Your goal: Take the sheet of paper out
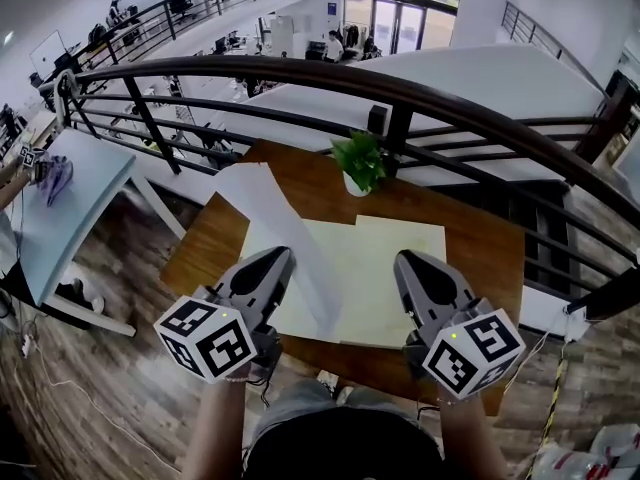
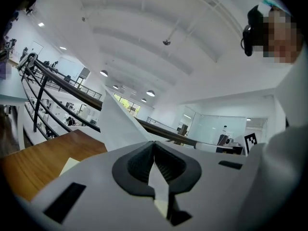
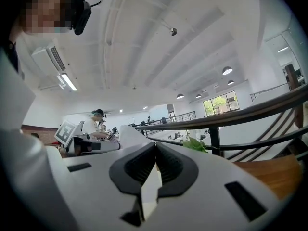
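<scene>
A pale yellow folder lies flat on the wooden table. A white sheet of paper rises out of it, slanting up and away to the left. My left gripper is at the sheet's left edge and shut on it. In the left gripper view a thin white strip runs between the pads of the left gripper, and the sheet stands up ahead. My right gripper sits over the folder's right half. It is the right gripper that pinches a thin pale edge, apparently the folder's.
A small potted plant stands at the table's far edge, right behind the folder. A dark metal railing curves just beyond the table. A light blue table is off to the left over the wooden floor.
</scene>
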The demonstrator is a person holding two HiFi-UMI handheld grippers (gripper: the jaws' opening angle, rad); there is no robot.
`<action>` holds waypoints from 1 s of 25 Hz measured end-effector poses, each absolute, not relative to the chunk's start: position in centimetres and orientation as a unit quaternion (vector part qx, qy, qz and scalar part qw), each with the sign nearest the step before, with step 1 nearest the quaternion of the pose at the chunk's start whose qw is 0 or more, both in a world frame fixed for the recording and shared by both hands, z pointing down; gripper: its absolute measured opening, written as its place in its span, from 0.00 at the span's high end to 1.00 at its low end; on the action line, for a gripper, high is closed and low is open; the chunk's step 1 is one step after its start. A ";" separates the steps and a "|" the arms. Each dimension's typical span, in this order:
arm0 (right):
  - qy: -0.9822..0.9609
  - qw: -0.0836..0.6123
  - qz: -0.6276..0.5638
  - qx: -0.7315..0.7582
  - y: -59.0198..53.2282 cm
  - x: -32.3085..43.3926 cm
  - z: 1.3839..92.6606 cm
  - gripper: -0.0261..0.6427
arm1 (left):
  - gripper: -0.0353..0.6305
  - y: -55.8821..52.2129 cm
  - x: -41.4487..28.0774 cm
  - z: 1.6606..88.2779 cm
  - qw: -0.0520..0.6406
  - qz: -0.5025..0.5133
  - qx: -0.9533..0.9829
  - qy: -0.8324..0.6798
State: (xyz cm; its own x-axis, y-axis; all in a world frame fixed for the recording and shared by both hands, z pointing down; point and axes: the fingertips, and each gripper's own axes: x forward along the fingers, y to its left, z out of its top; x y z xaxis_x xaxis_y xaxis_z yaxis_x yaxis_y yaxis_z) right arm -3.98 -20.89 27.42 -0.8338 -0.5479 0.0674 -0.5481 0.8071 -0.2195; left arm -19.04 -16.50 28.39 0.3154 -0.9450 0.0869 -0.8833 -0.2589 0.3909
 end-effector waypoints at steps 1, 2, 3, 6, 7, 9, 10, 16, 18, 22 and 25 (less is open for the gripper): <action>-0.950 -0.004 0.118 0.290 -20.7 -3.9 27.2 0.92 | 0.92 -16.4 -18.9 28.1 0.185 -0.085 0.791 -0.577; -0.949 -0.008 0.121 0.292 -20.6 -3.8 27.1 0.92 | 0.92 -16.3 -18.8 27.8 0.184 -0.087 0.792 -0.575; -0.948 -0.010 0.123 0.293 -20.4 -3.6 27.1 0.92 | 0.92 -16.3 -18.7 27.6 0.183 -0.090 0.793 -0.574; -0.948 -0.005 0.127 0.292 -20.2 -3.5 27.5 0.92 | 0.92 -16.3 -18.5 27.5 0.185 -0.096 0.794 -0.571; -0.948 -0.004 0.128 0.291 -20.2 -3.5 27.7 0.92 | 0.92 -16.3 -18.4 27.6 0.186 -0.097 0.795 -0.570; -0.947 -0.005 0.130 0.293 -20.3 -3.2 27.7 0.92 | 0.92 -16.3 -18.1 27.8 0.189 -0.096 0.797 -0.566; -0.947 -0.006 0.131 0.295 -20.4 -3.1 27.6 0.92 | 0.92 -16.3 -18.0 27.9 0.192 -0.097 0.798 -0.563; -0.947 0.001 0.128 0.295 -20.5 -2.8 27.9 0.92 | 0.92 -16.6 -17.5 28.3 0.196 -0.097 0.798 -0.561; -0.947 0.004 0.128 0.293 -20.6 -2.7 28.0 0.92 | 0.92 -16.7 -17.2 28.2 0.191 -0.094 0.802 -0.558; -0.948 0.010 0.132 0.290 -20.5 -2.8 28.4 0.92 | 0.92 -16.7 -16.8 28.0 0.194 -0.096 0.804 -0.554; -0.947 0.015 0.134 0.292 -20.5 -2.7 28.8 0.92 | 0.92 -16.7 -16.5 28.2 0.195 -0.093 0.805 -0.552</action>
